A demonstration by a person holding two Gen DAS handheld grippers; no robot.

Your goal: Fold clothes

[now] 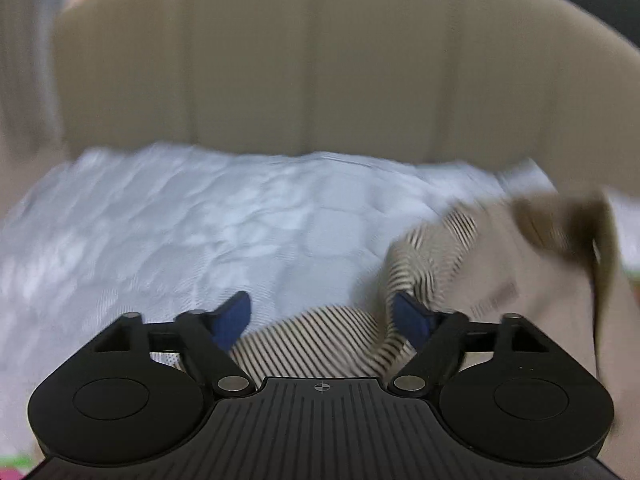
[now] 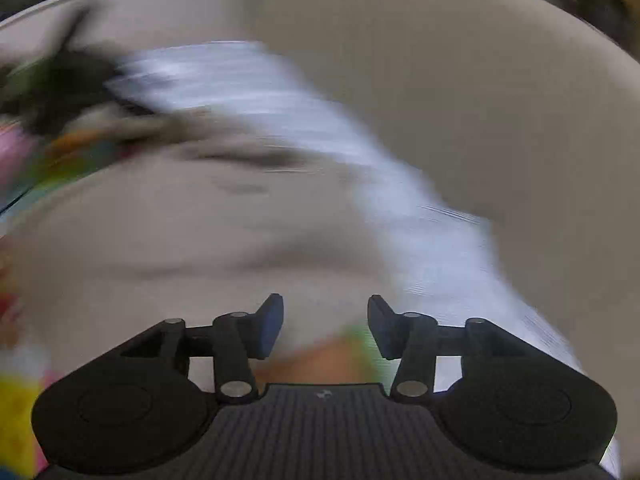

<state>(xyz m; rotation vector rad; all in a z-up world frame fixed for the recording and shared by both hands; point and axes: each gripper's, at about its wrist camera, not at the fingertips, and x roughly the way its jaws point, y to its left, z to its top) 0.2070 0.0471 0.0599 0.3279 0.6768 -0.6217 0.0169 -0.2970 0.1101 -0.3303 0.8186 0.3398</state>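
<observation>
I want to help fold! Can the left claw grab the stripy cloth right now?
Probably yes. The left claw is open, and the stripy cloth already lies between its fingers, with nothing covering it. The picture is blurry, so I can't be certain.

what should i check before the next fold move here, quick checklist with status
1. Left gripper jaws apart: ok, wide open.
2. Black-and-cream striped garment between its blue pads: ok, not pinched.
3. Right gripper free of cloth: ok, open, nothing between the pads.
4. Beige garment lying flat: cannot tell, too blurred.
5. White quilted bedcover has bare room beside the clothes: ok.
</observation>
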